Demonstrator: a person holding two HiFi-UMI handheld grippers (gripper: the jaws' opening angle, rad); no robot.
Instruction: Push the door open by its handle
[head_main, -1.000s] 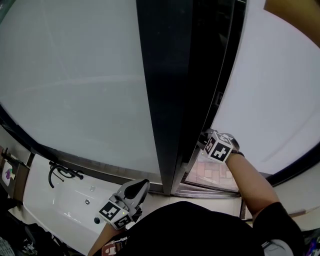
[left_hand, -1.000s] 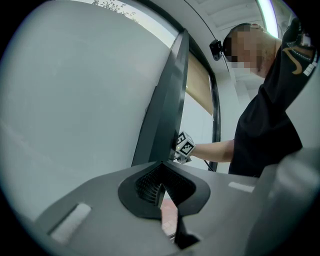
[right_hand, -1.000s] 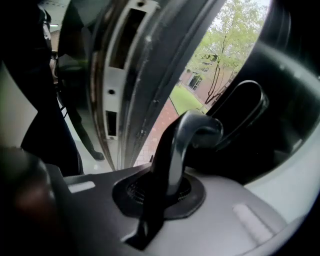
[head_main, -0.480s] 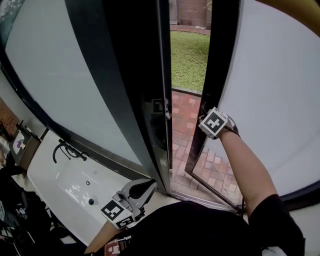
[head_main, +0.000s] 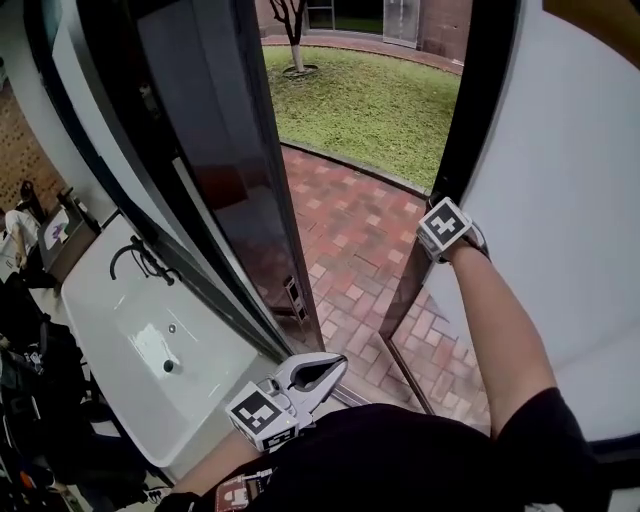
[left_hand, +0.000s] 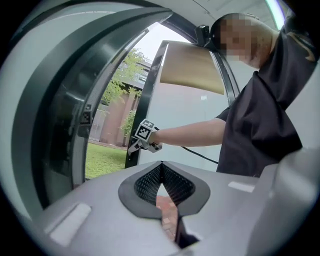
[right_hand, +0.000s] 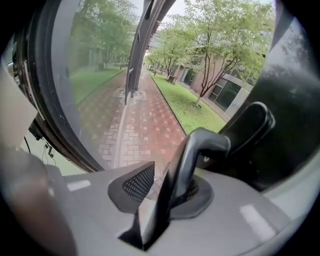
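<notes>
Door handle (right_hand: 200, 145), a dark bent lever, is being straddled by the right hand-held gripper (right_hand: 164, 175). Its jaws are being opened, with the lever lying between the pads. The lever is sitting close against the right pad, while a thin gap is showing at the left one. The handle is mounted on the dark edge of the door (head_main: 470, 130), at the right of the scene. That door is standing swung outward, with its pale panel facing the person. In the head view the right hand-held gripper is being held out on a stretched arm against that edge.

Through the opening, a red brick path (head_main: 350, 240) and, farther off, a lawn (head_main: 370, 100) are being shown. A second dark glazed leaf (head_main: 210, 150) is standing at the left of the gap.

The left hand-held gripper (head_main: 335, 368) is being kept low and near, close to the person's body. Its jaws are being held together at the tips, with nothing between them. At the near left, a white sink (head_main: 120, 330) with a black tap (head_main: 135, 260) is being seen.
</notes>
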